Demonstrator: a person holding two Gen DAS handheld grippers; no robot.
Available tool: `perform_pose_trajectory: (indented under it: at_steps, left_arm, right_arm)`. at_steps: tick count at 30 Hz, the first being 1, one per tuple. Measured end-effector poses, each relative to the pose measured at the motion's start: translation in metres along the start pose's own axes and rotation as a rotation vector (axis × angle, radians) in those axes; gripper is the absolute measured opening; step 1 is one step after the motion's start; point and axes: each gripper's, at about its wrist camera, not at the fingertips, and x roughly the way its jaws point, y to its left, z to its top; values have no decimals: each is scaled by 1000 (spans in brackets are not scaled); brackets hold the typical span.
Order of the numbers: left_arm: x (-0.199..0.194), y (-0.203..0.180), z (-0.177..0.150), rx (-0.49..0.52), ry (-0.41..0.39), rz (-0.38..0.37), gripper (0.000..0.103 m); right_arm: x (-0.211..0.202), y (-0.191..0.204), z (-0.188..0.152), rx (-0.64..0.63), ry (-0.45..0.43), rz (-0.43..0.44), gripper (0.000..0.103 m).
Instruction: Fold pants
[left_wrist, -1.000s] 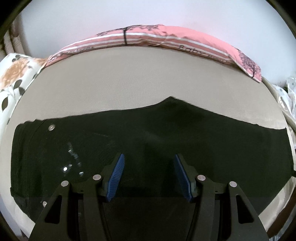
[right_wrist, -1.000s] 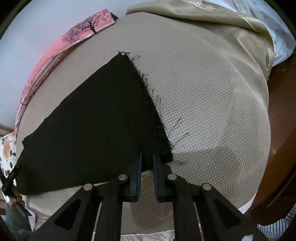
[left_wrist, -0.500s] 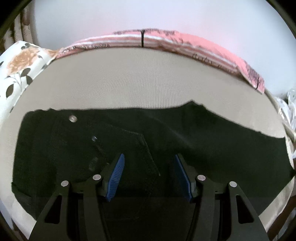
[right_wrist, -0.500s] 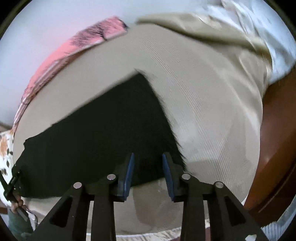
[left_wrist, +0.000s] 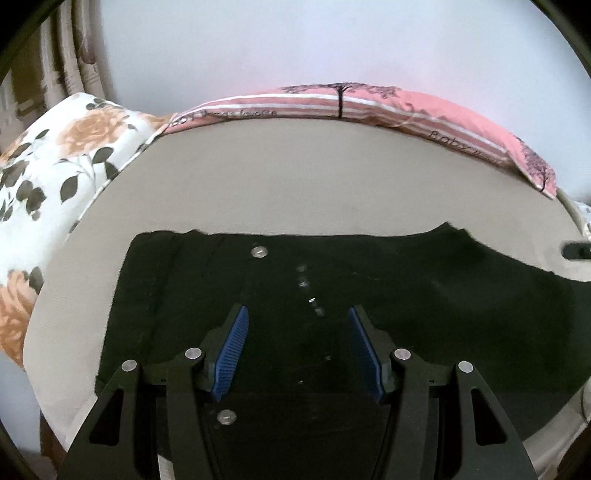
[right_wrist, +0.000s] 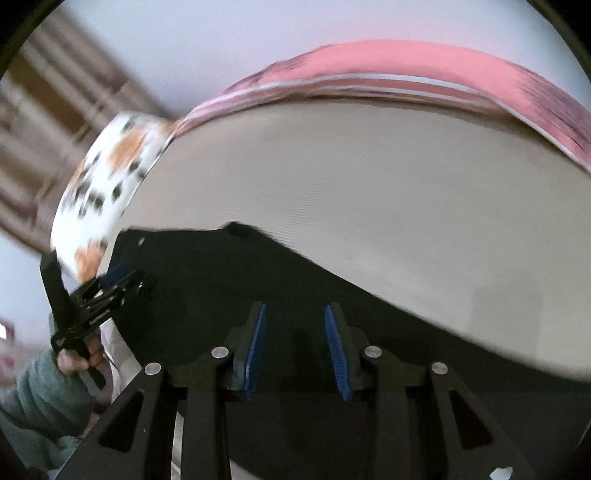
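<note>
Black pants (left_wrist: 443, 314) lie flat across the beige bed cover (left_wrist: 314, 184), their waist end at the left with a metal button (left_wrist: 258, 252). My left gripper (left_wrist: 297, 310) hangs over the waist area, open, with only cloth below its blue pads (left_wrist: 232, 350). In the blurred right wrist view, my right gripper (right_wrist: 295, 308) hovers open above the dark pants (right_wrist: 221, 280) with nothing pinched. The left gripper (right_wrist: 122, 284) shows there at the left, over the waist corner, held by a hand (right_wrist: 77, 358) in a grey-green sleeve.
A pink striped pillow (left_wrist: 406, 110) lies along the far edge of the bed against the pale wall. A floral pillow (left_wrist: 55, 177) sits at the left end. Bare beige cover stretches between the pants and the pink pillow.
My right gripper let go of the frayed leg hem, opened, rolled and swept fast leftward along the pants toward the waist. My left gripper drifted left over the waist, still open.
</note>
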Motion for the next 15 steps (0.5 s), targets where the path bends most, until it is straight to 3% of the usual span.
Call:
perform_pose_trajectory:
  at_steps: [7,13,14,15]
  left_arm:
    - [13,21,-11,-15,38,22,57]
    - [17,23,-16,10,37,0,62]
    - [18,23,-16,13,37,-3,63]
    - [19,24,-17,13,37,-4,64]
  right_arm:
    - [76,44,52,-140,112,66,32]
    - [124,54,68,-165,226,118,32]
    - [127,53,69,-155,249,152,32]
    - [127,53,70,-147,255,177,24]
